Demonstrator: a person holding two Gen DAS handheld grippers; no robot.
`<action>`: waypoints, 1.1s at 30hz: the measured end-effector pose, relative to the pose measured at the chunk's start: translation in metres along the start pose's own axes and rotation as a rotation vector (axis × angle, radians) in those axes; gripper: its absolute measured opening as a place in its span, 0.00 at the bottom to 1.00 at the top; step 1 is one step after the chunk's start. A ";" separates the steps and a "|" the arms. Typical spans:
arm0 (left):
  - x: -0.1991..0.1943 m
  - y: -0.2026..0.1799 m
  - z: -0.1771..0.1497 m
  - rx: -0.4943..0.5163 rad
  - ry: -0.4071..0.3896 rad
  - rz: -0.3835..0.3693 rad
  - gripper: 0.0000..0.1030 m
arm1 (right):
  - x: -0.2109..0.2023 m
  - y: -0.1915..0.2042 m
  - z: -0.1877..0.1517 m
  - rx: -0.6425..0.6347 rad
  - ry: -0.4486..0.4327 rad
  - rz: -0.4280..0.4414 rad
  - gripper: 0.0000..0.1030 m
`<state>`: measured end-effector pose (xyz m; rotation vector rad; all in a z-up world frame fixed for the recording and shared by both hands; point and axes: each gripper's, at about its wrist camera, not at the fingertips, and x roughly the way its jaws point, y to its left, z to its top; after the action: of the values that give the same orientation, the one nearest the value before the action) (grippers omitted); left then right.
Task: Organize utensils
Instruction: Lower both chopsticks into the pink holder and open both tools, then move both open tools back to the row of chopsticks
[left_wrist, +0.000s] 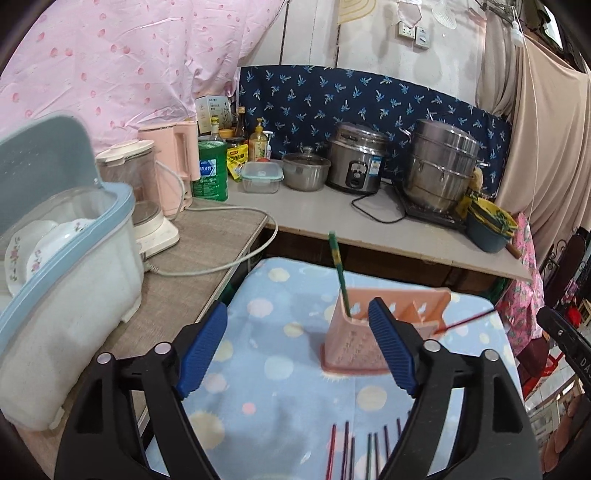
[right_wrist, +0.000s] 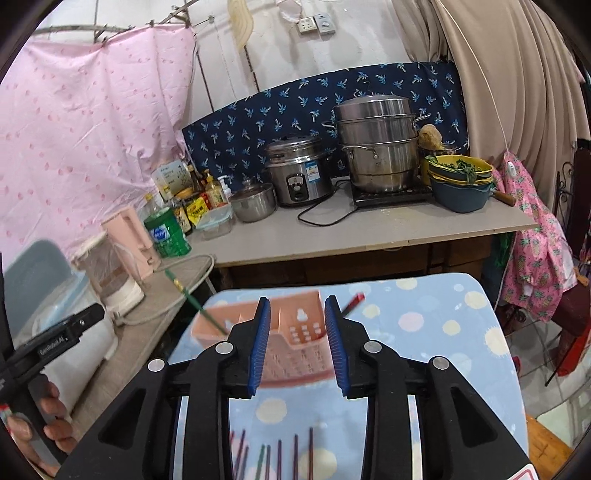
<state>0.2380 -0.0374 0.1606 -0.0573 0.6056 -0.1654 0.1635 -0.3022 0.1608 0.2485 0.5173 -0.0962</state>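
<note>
Standing on a pale blue cloth dotted with pastel circles (left_wrist: 266, 369), a pink perforated plastic utensil holder (left_wrist: 354, 343) has a green chopstick (left_wrist: 338, 269) leaning up out of its left compartment and a dark red chopstick (left_wrist: 465, 321) slanting out of its right end. The left gripper (left_wrist: 297, 349) hangs above the cloth on the near side of the holder with its blue ribbed pads spread wide and nothing between them; its right pad (left_wrist: 391, 347) overlaps the holder in the view, and whether it touches cannot be told. The right gripper (right_wrist: 298, 341) also sits on the near side of the holder, its jaws partly apart and empty, the holder's perforated wall showing through the gap. A row of loose dark red, purple and green chopsticks (right_wrist: 273, 454) lies flat on the cloth under both grippers, close to the near edge. A hand (right_wrist: 48, 417) grips the left gripper's handle at the lower left of the right wrist view. Behind the cloth, a grey countertop (left_wrist: 325, 218) carries a steel rice cooker (left_wrist: 356, 158), a stacked steel steamer pot (left_wrist: 441, 166) and a small lidded steel pot (left_wrist: 306, 171). To the left stands a white dish box with a blue rim (left_wrist: 66, 273) holding flowered plates.
</note>
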 end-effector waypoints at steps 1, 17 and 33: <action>-0.004 0.002 -0.007 0.004 0.006 0.003 0.74 | -0.005 0.002 -0.009 -0.009 0.007 -0.004 0.31; -0.028 0.018 -0.135 0.052 0.193 0.031 0.74 | -0.041 0.002 -0.142 -0.046 0.189 -0.064 0.31; -0.038 0.015 -0.220 0.092 0.336 0.003 0.76 | -0.048 -0.006 -0.236 -0.056 0.321 -0.116 0.31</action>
<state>0.0839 -0.0170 -0.0004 0.0620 0.9323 -0.2012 0.0081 -0.2451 -0.0146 0.1796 0.8529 -0.1562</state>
